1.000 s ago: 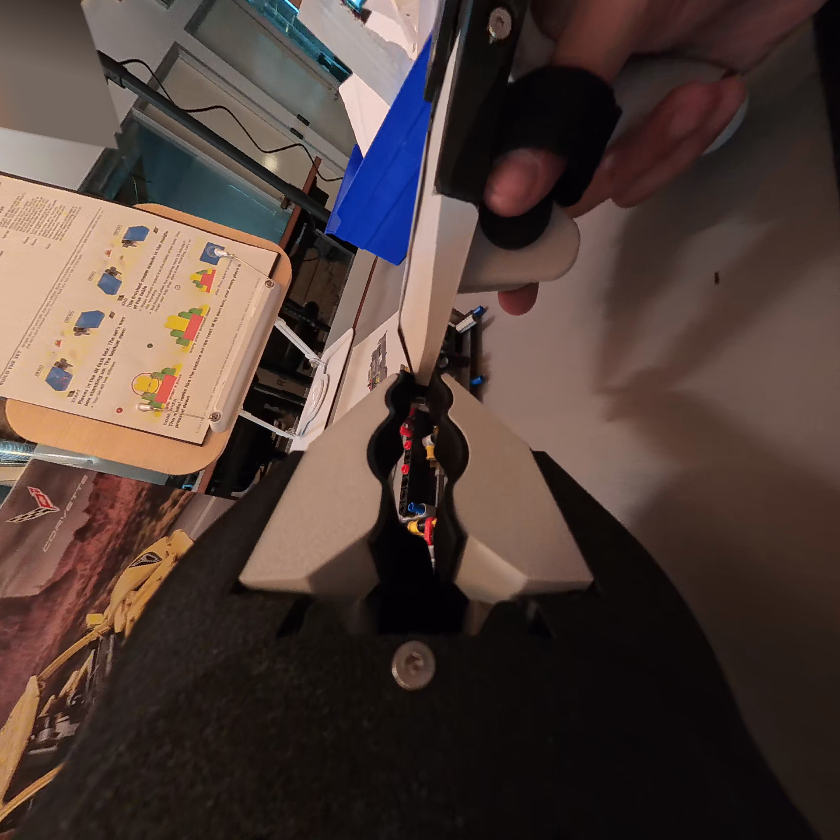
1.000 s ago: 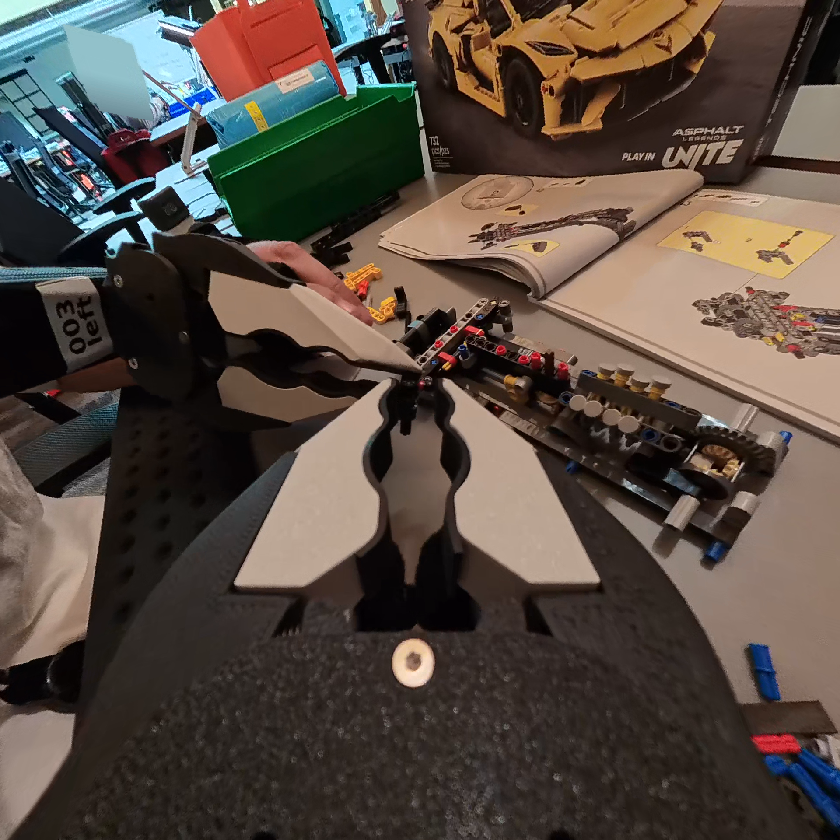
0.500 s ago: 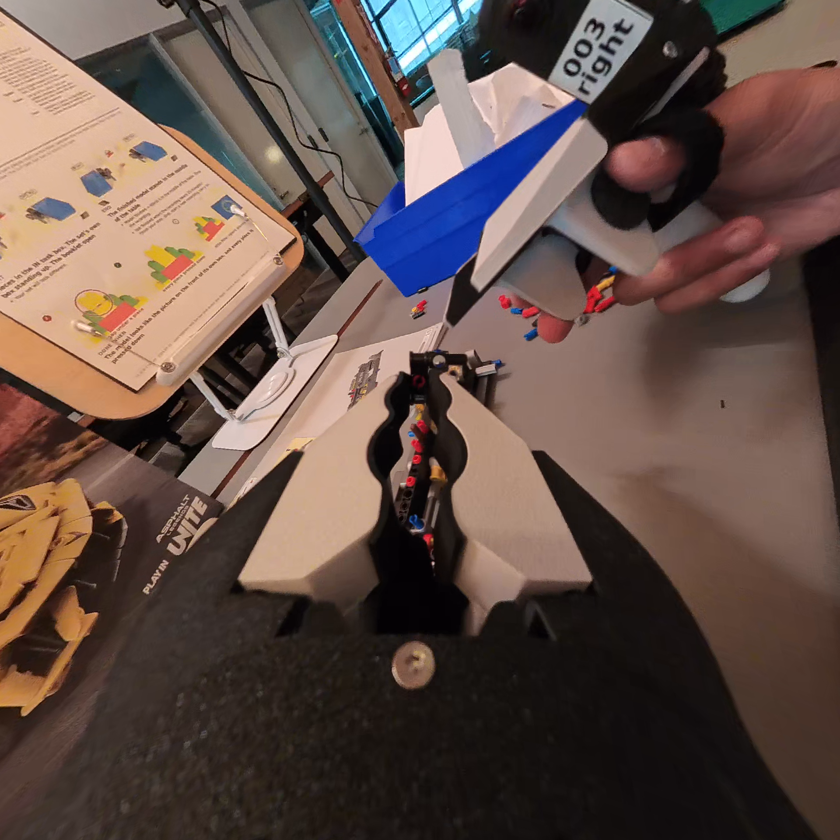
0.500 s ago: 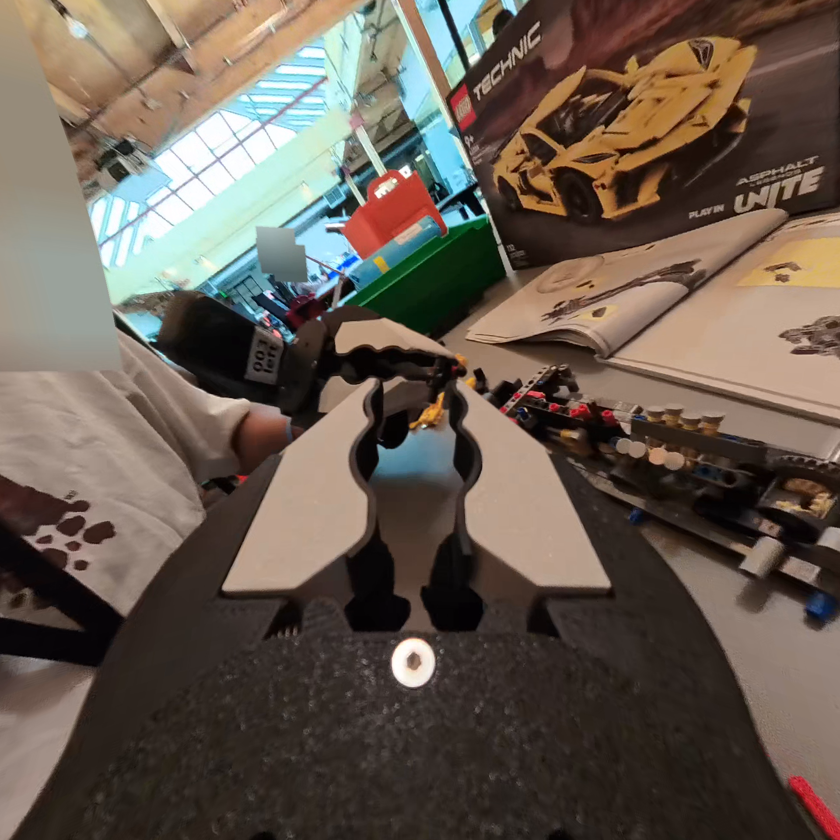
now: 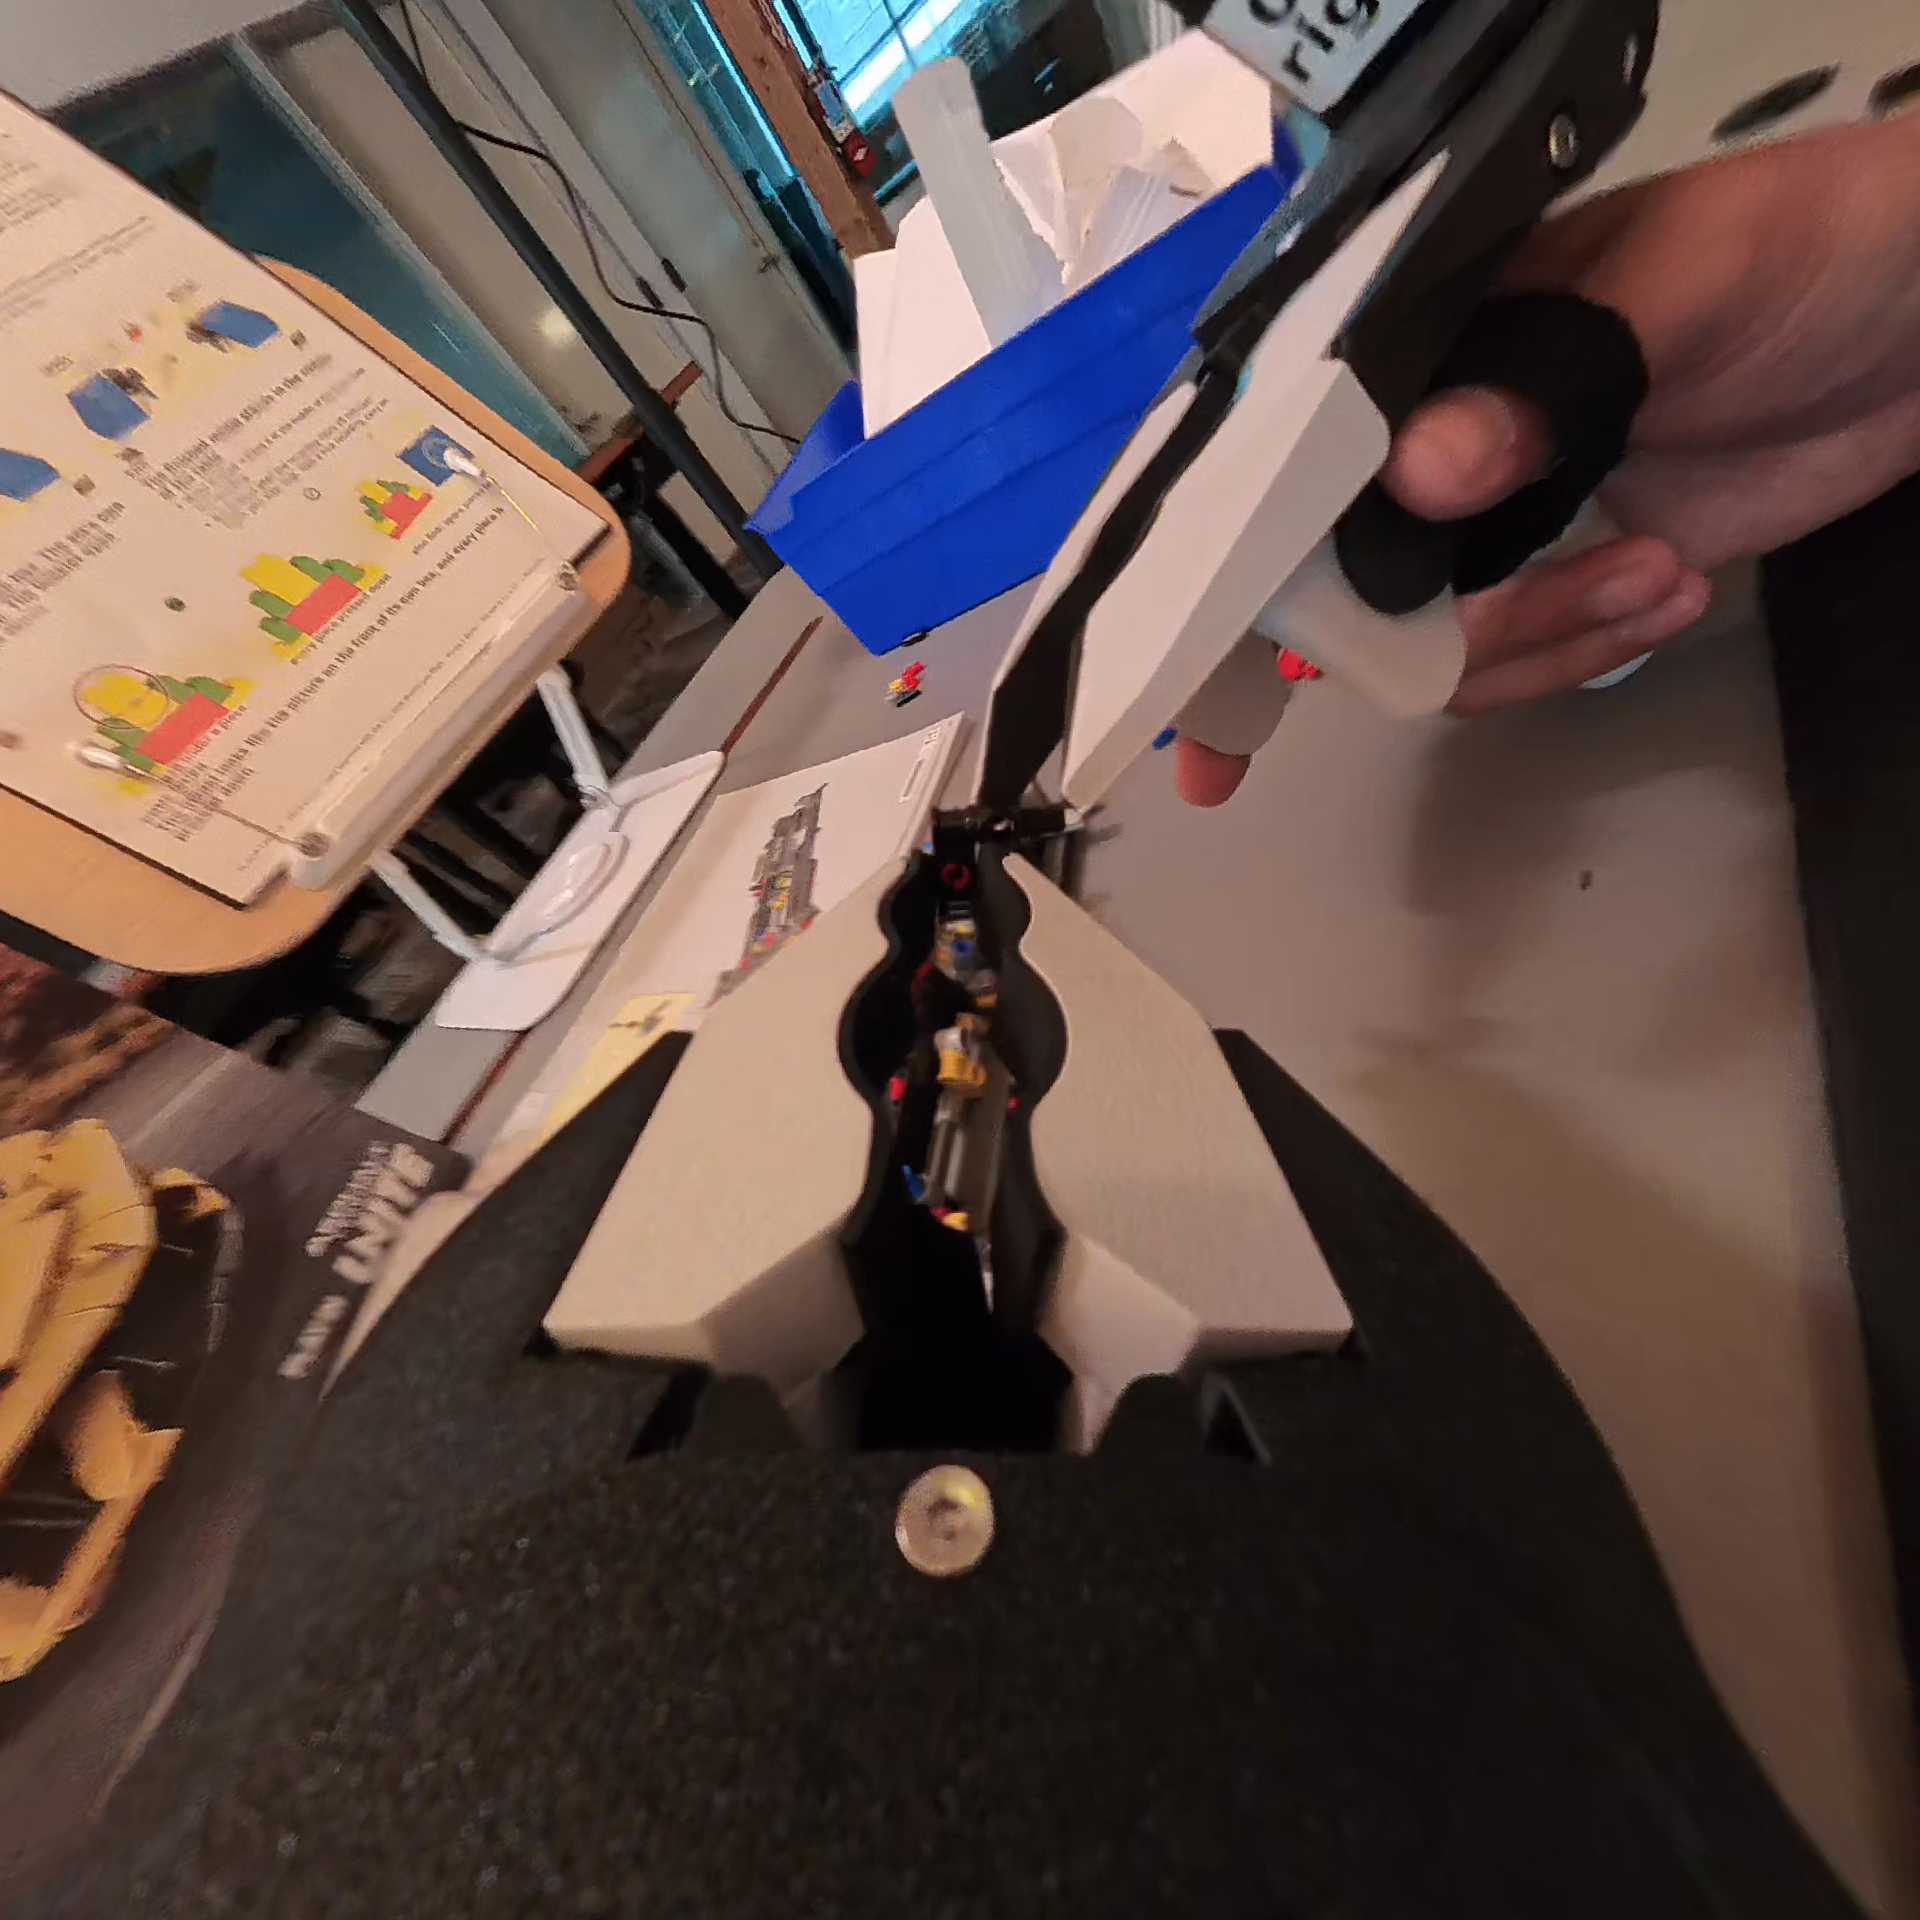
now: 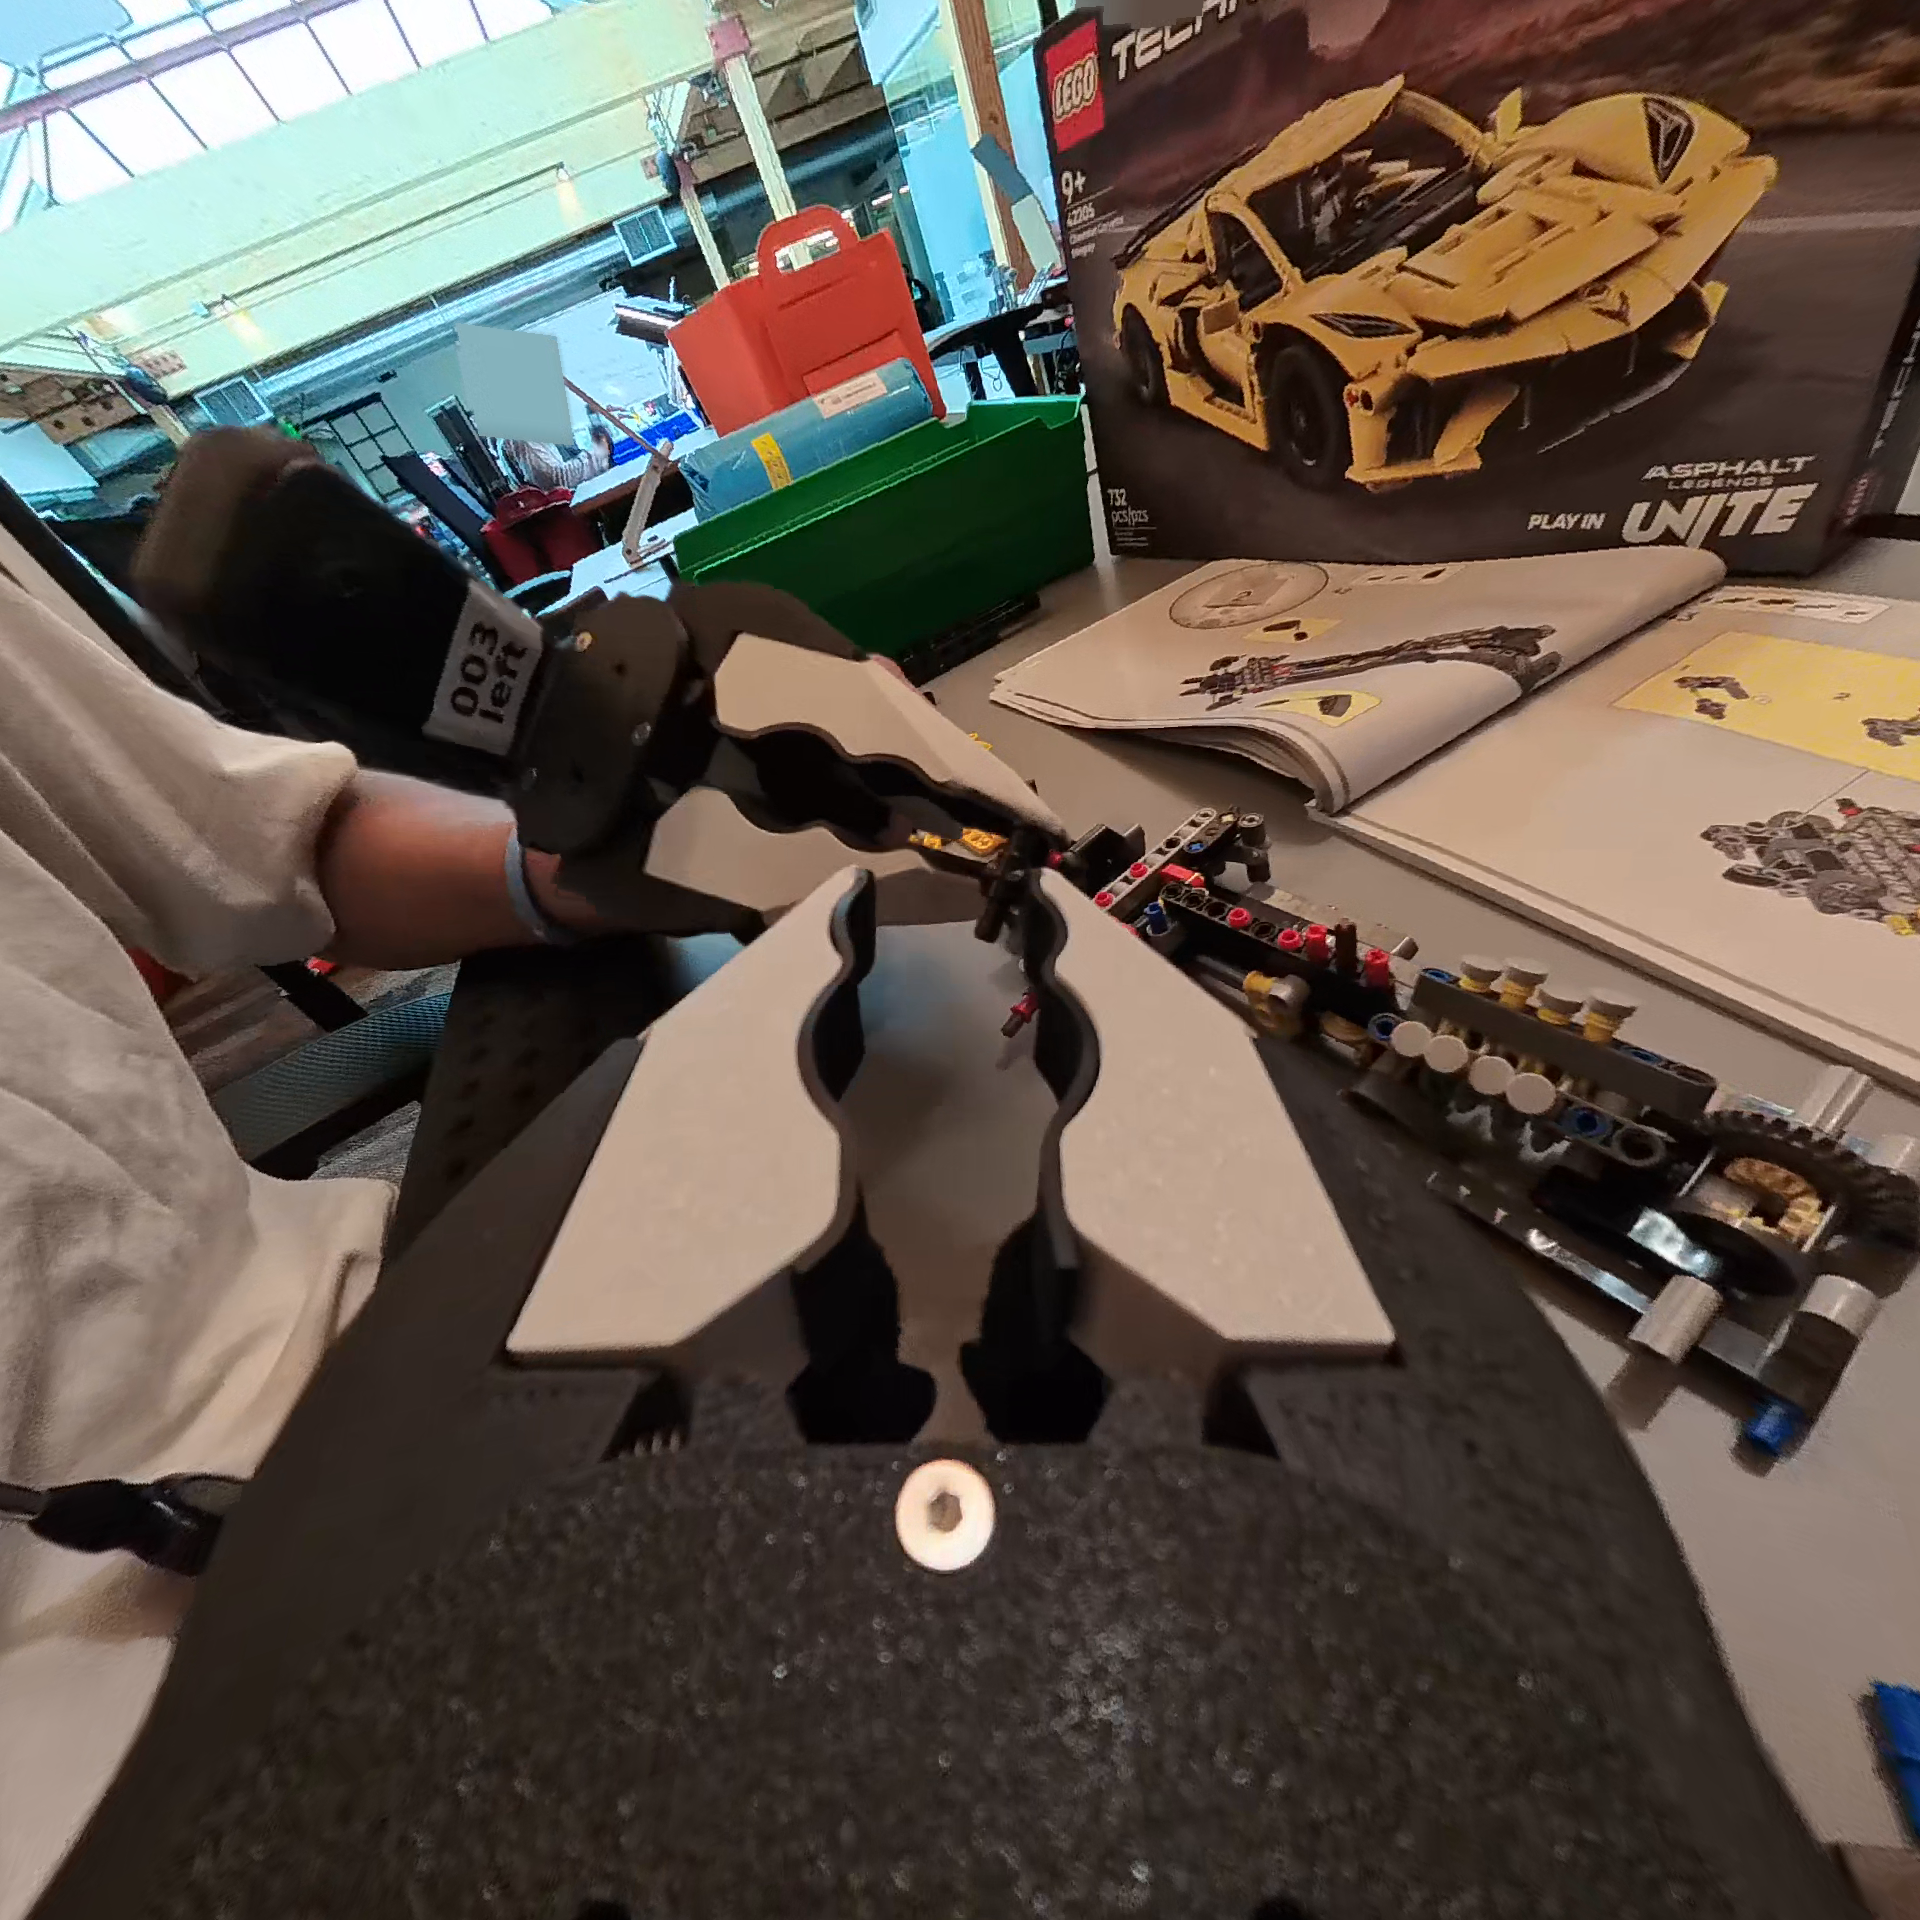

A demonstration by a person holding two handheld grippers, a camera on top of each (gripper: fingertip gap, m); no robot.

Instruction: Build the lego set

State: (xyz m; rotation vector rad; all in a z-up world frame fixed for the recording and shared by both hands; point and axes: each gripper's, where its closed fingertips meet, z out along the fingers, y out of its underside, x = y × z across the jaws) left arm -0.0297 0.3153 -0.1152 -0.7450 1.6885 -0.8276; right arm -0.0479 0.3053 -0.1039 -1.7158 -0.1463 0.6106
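The long lego chassis (image 6: 1455, 1049) lies flat on the smooth grey worktop (image 6: 1714, 1558). It is made of black and grey beams with holes, red and blue pins, a row of round white and tan caps, and a dark toothed gear near one end.

The left claw (image 6: 1023, 831) has pale, wedge-shaped fingers with wavy black insides. Its tips are pinched close together on a small black pin piece (image 6: 1003, 878) at the near end of the chassis. In the left wrist view the left claw (image 5: 961, 868) looks straight down the length of the chassis (image 5: 961, 1070), seen through the thin gap between its fingers.

The right claw (image 6: 951, 894) is partly open, with a clear gap between its tips, and it holds nothing. Its right tip sits just beside the black pin piece. In the left wrist view a hand (image 5: 1662, 416) with a black strap around one finger grips the right claw (image 5: 1029, 790), whose pointed tips come down right at the black piece (image 5: 997, 826).

Behind the chassis lies an open paper instruction booklet (image 6: 1455, 675), and a dark cardboard box (image 6: 1455, 281) with a yellow car picture stands upright. A green plastic bin (image 6: 914, 520) sits near it. A blue plastic bin (image 5: 987, 488) holds crumpled white paper.
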